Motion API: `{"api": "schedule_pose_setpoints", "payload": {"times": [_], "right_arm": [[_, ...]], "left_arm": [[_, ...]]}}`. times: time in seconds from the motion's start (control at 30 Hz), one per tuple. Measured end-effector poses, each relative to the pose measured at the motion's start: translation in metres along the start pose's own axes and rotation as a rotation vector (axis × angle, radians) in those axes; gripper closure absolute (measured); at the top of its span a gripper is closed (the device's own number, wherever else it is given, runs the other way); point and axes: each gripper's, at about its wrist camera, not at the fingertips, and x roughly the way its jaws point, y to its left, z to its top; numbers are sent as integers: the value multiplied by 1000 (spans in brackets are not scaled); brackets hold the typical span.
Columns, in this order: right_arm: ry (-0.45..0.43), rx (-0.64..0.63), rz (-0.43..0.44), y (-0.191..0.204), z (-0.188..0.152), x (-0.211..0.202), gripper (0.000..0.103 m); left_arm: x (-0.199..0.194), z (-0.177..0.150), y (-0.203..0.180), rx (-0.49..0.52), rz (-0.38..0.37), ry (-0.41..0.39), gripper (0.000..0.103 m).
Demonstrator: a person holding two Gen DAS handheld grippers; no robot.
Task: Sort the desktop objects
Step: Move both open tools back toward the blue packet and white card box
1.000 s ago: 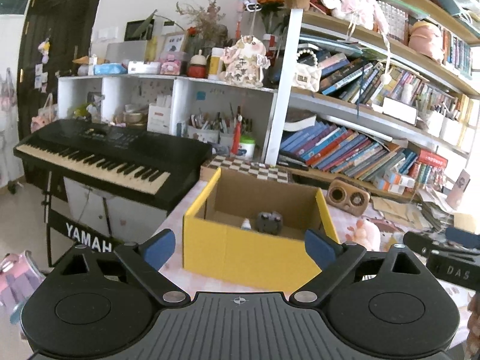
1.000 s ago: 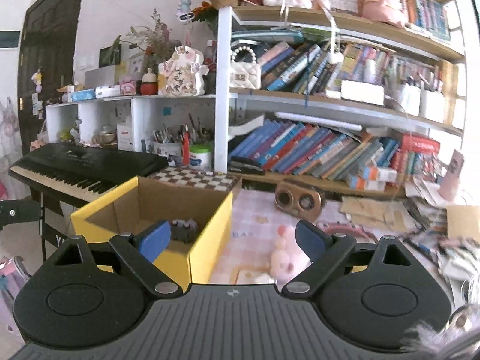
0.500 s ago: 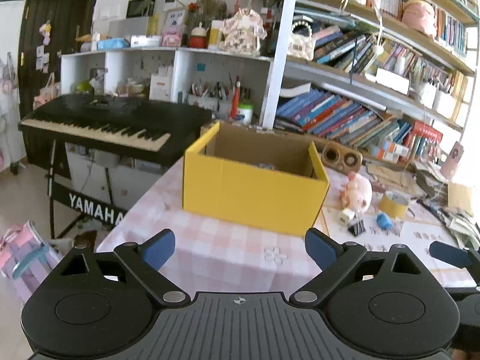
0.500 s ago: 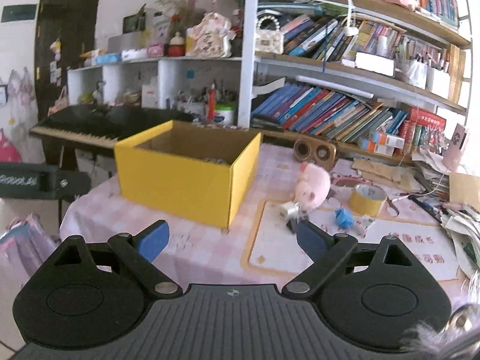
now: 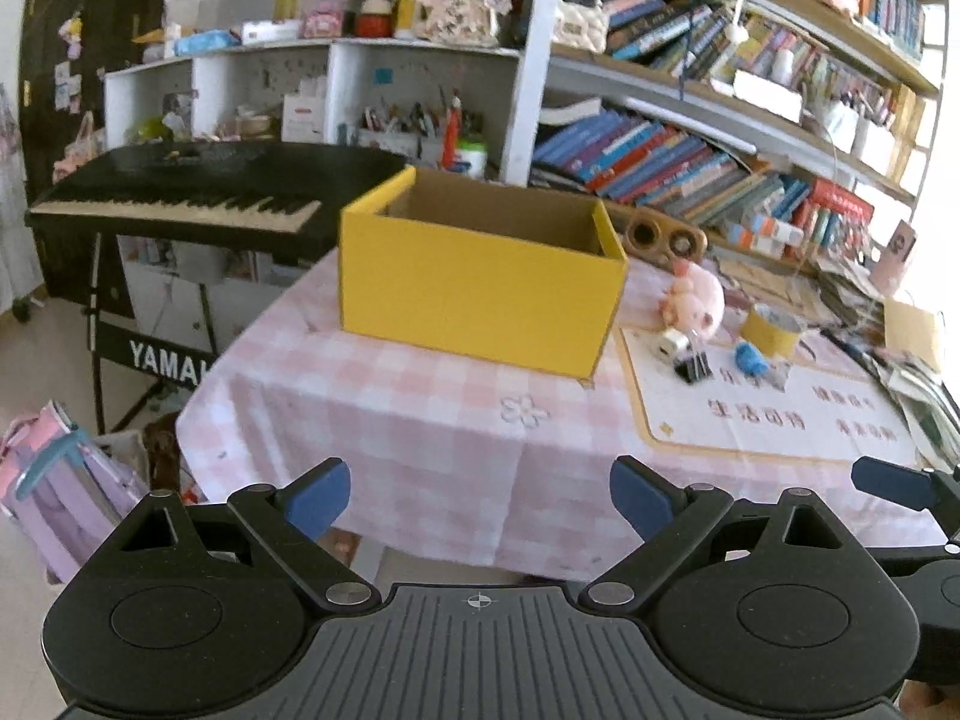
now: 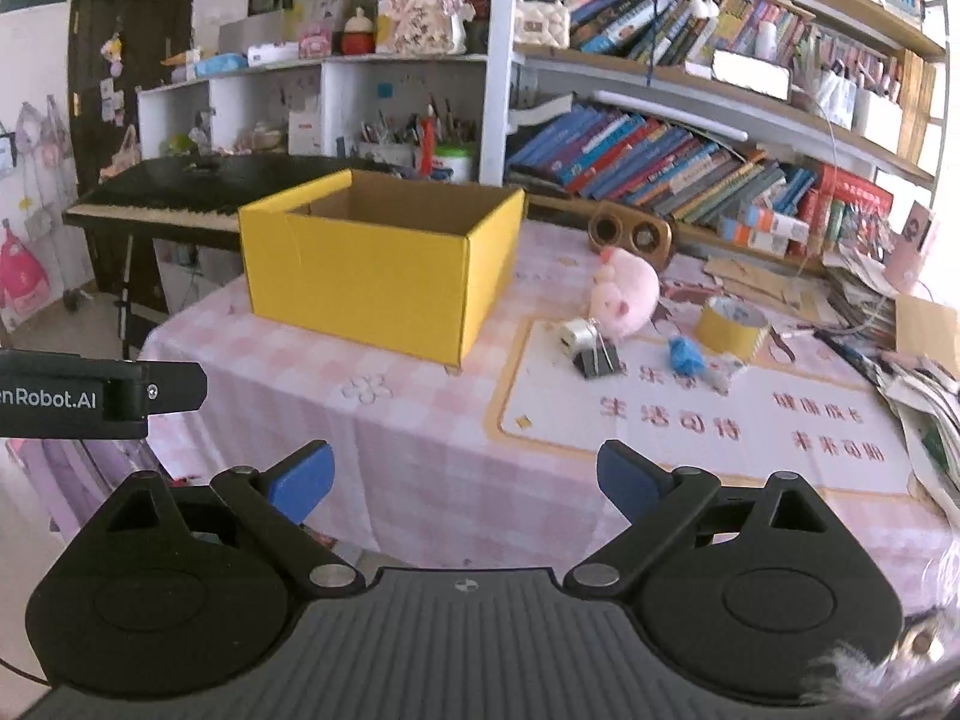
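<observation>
Nearby, yellow box [image 6: 372, 285] upright, open-topped

Ahead of the blue fingertips [image 6: 300, 480]: yellow box [image 6: 372, 282], pink-and-white checked tablecloth [image 6: 432, 444], pink plush [image 6: 624, 291], yellow tape roll [image 6: 732, 327].

Box [image 6: 372, 276] on table [image 6: 420, 450], plush toy [image 6: 621, 294], clip [image 6: 594, 354], tape roll [image 6: 732, 327] to its right, keyboard [image 6: 180, 186] behind-left.

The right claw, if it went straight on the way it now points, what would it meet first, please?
Probably the pink checked tablecloth just ahead; the right claw, opening and empty, aims between the yellow box and the binder clip. Depth is unclear.
</observation>
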Motion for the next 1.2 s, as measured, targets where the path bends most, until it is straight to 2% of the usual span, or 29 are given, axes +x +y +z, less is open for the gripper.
{"api": "schedule_pose_setpoints", "payload": {"times": [0.67,1.2], "right_arm": [[81,89,-144,-39,-20,-6,6],[103,118,-219,-83,-10,8,6]], "left_arm": [[23,-4,-42,86,-129,75,7],[61,14,-89,136,-205,108,7]]}}
